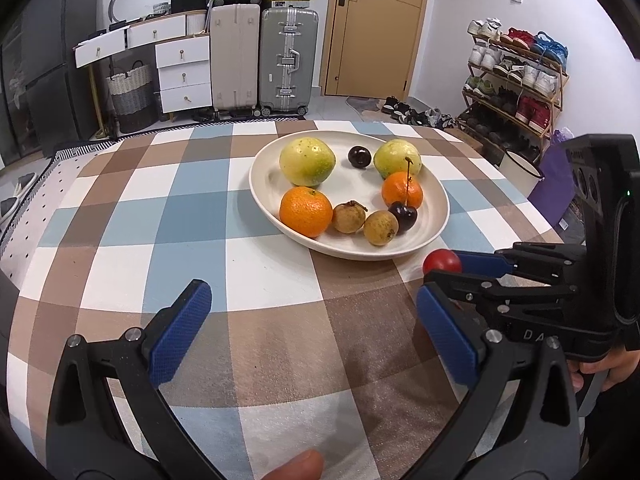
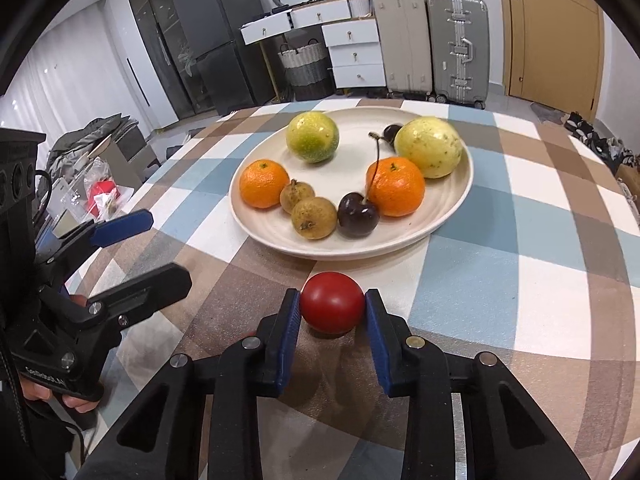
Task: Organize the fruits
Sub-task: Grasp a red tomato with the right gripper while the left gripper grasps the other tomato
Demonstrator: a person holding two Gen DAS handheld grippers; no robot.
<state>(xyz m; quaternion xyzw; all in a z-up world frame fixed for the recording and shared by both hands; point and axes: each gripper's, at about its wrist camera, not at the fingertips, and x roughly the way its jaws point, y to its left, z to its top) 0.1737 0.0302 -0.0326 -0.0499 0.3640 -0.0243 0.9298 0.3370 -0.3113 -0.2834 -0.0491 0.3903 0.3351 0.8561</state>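
Note:
A cream plate (image 1: 434, 222) (image 2: 408, 236) on the checked tablecloth holds two green-yellow guavas (image 1: 307, 161), two oranges (image 1: 305, 211), two brown longans (image 1: 349, 217) and two dark cherries (image 1: 403, 216). My right gripper (image 2: 333, 305) is shut on a small red tomato (image 2: 332, 302) (image 1: 441, 261) just in front of the plate, low over the cloth. My left gripper (image 1: 312, 320) is open and empty over the table, left of the right gripper; it also shows in the right wrist view (image 2: 156, 248).
The table edge drops off behind the plate. Suitcases (image 1: 264, 60), white drawers (image 1: 182, 72) and a shoe rack (image 1: 516, 76) stand beyond it. Bags and clutter (image 2: 96, 184) lie off the table's left side.

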